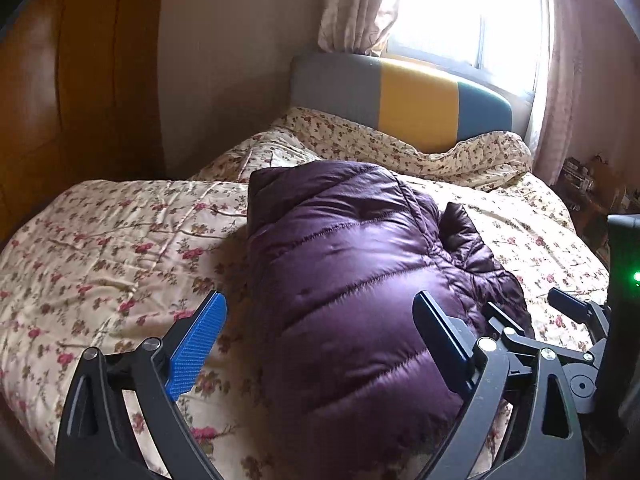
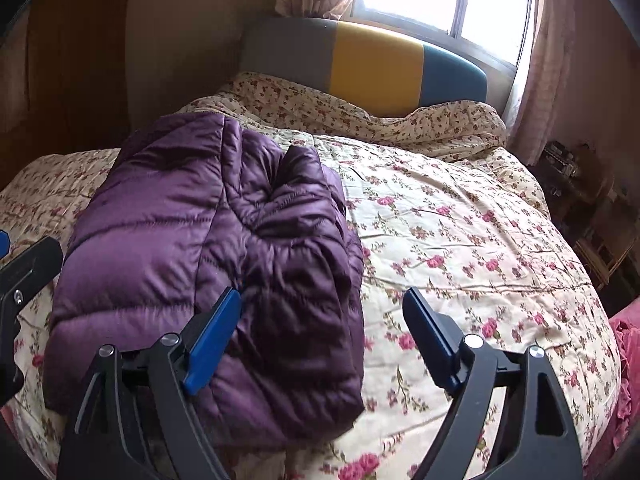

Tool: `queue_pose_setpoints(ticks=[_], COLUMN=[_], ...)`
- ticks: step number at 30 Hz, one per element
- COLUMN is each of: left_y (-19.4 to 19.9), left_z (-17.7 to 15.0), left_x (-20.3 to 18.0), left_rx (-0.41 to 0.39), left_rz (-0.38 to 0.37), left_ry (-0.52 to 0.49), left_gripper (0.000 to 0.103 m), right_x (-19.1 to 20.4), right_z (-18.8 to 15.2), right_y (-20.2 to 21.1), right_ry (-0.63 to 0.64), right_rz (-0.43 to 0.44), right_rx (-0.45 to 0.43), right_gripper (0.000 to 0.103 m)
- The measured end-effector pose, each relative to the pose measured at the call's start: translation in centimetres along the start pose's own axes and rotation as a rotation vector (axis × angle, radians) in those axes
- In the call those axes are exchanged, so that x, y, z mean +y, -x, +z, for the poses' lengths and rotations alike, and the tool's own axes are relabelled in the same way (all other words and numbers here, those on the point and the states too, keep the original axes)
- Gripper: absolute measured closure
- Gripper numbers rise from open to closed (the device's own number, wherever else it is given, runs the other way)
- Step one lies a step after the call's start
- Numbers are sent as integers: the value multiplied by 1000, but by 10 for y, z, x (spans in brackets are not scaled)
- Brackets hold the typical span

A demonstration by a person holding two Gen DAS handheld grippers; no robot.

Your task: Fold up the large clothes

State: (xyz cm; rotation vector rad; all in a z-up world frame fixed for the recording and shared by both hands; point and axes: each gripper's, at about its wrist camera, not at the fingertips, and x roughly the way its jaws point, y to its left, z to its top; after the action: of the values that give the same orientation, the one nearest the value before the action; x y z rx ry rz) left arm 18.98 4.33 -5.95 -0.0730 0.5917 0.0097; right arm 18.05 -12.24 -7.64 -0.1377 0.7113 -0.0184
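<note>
Both sets of jaws stand spread wide with nothing between the pads. The left gripper (image 1: 320, 344) hangs over the near end of the jacket (image 1: 352, 280); its ribbed blue pad is over the quilt (image 1: 120, 240), its dark finger over the jacket's right side, neither pressing on cloth. The right gripper (image 2: 322, 340) hangs just beside it, its left finger over the jacket's dark right flank, its right finger above bare quilt. The jacket (image 2: 192, 240) lies on the near half of the bed as a thick rounded bundle, long axis running away from the cameras, a crumpled sleeve or collar lump along its right edge. Judged from this, the fold looks close to done, and the hands seem to be letting go or checking the bundle. If another move is needed, it would be tucking that loose lump in or pressing the bundle flat, which calls for bringing the fingers down onto cloth and closing on a good thickness. The shell is glossy purple, quilted in puffy ribs with stitched seams; it looks slippery and springy, so it may creep open. The quilt is cream with pink flowers, soft and wrinkled. Beyond are a padded headboard (image 1: 400, 100) in grey, yellow and teal, curtains and a bright window.
</note>
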Motion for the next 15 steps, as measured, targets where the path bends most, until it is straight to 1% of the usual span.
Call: queue_pose_setpoints(ticks=[3, 5, 8, 15], left_y=[7, 10, 14, 17], left_z=[-6, -9, -15, -29], left_x=[0, -1, -3, -3], left_rx=[1, 3, 7, 26], left_rz=[2, 2, 9, 17], left_ry=[4, 4, -2, -2], left_gripper=[9, 9, 9, 9], right_x=[1, 2, -1, -3], right_z=[-10, -14, -20, -29], right_y=[6, 10, 16, 23], right_ry=[5, 7, 7, 19], right_rz=[4, 2, 5, 0], right_rx=[8, 12, 17, 20], right_gripper=[19, 16, 14, 14])
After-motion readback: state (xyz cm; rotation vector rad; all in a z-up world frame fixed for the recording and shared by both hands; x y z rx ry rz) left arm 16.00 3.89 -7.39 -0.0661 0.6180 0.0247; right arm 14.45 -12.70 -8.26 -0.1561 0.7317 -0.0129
